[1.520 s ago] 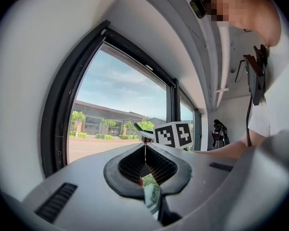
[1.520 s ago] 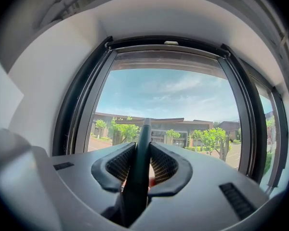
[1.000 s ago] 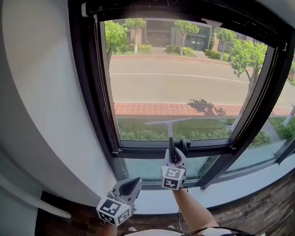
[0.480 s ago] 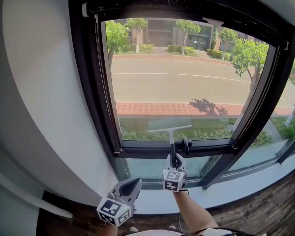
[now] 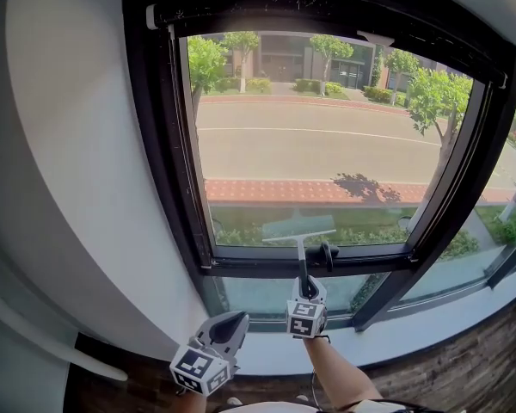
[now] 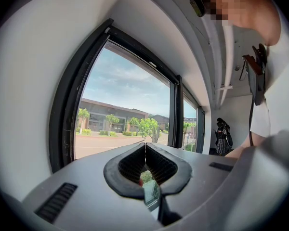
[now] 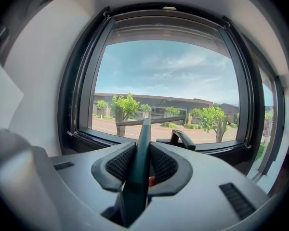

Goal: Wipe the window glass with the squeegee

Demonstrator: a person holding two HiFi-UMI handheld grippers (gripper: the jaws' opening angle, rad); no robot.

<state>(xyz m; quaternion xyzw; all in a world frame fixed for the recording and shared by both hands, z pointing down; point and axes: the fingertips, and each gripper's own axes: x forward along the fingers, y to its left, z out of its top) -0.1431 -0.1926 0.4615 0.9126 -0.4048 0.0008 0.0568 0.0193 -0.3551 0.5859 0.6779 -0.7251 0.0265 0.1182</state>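
The squeegee (image 5: 299, 233) has a dark green handle and a thin horizontal blade, which lies against the bottom of the window glass (image 5: 310, 136), just above the lower frame. My right gripper (image 5: 306, 298) is below it, shut on the handle and pointing up at the pane. In the right gripper view the squeegee handle (image 7: 140, 162) runs up between the ribbed pads of the right gripper (image 7: 142, 150) to the blade (image 7: 149, 121). My left gripper (image 5: 226, 329) hangs low and to the left, away from the glass. In its own view the left gripper (image 6: 145, 147) is shut on nothing.
A black window handle (image 5: 327, 252) sits on the lower frame just right of the squeegee, the same window handle (image 7: 178, 137) showing close to the blade. The black window frame (image 5: 168, 144) borders a white wall (image 5: 77, 162) on the left. A second pane (image 5: 507, 196) lies at the right.
The squeegee blade has slid down the glass to near the lower frame, and my right gripper has dropped a little with it. The left gripper has not moved.
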